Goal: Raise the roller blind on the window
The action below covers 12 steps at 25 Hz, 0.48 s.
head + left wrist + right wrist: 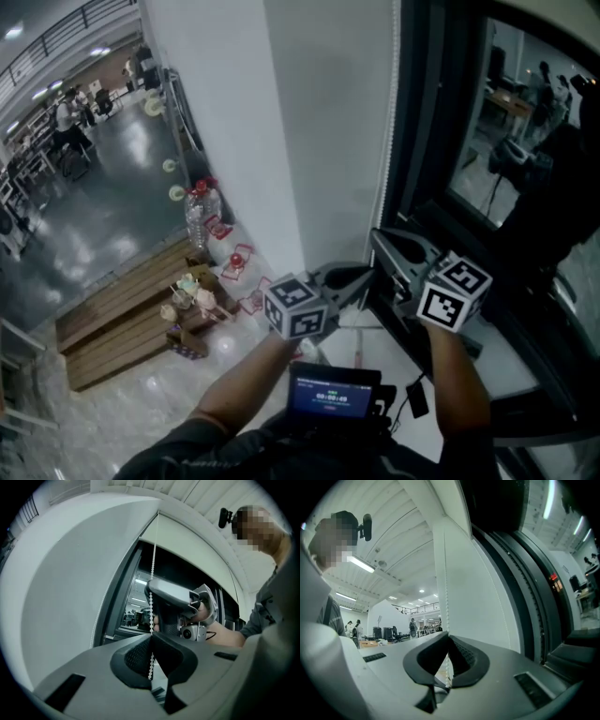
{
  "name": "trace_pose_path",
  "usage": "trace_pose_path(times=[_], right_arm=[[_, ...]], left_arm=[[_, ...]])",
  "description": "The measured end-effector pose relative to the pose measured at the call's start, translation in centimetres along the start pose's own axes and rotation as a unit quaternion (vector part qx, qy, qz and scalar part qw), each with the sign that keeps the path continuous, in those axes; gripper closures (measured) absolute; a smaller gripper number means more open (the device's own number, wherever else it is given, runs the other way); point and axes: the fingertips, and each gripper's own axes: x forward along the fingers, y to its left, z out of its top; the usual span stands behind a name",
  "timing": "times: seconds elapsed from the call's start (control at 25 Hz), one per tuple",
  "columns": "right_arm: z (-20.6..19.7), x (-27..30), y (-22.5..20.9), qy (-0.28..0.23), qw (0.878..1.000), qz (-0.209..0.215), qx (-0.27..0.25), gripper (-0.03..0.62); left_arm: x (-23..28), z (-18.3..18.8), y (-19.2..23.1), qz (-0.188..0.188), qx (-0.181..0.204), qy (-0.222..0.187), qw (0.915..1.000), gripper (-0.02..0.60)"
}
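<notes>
A white bead chain [386, 141] hangs beside the dark window frame [422, 141]. My left gripper [368, 275] is shut on the chain, the lower of the two. In the left gripper view the bead chain [154, 564] drops from the blind's top corner into the closed left gripper [151, 638]. My right gripper [379, 235] grips the same chain a little higher. In the right gripper view the bead chain [444, 588] runs down into the closed right gripper [449, 637]. The white roller blind [201, 545] covers the upper window; dark glass [140, 606] shows below it.
A white wall [309, 122] stands left of the chain and a white sill [375, 328] lies under my hands. Far below on the floor are wooden pallets [122, 319] and water bottles [202, 211]. A small screen [333, 389] hangs at my chest.
</notes>
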Motion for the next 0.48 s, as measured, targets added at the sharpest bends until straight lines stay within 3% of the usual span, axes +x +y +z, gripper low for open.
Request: trace_pose_path(times=[0.2, 0.28, 0.4, 0.48], right_arm=[[-0.3, 0.3, -0.1, 0.006, 1.0, 0.002, 0.002, 0.591], [-0.5, 0.5, -0.1, 0.004, 1.0, 0.004, 0.006, 0.591], [-0.6, 0.7, 0.0, 0.004, 1.0, 0.006, 0.007, 0.591], [-0.6, 0.9, 0.2, 0.004, 1.0, 0.009, 0.007, 0.591]], left_arm=[[-0.6, -0.2, 0.7, 0.023, 0.053, 0.023, 0.998, 0.571], [-1.5, 0.2, 1.0, 0.03, 0.054, 0.024, 0.9978, 0.496], [-3.4, 3.3, 1.2, 0.033, 0.03, -0.022, 0.9988, 0.479], [-4.0, 6.8, 0.9, 0.029, 0.038, -0.057, 0.9972, 0.479]])
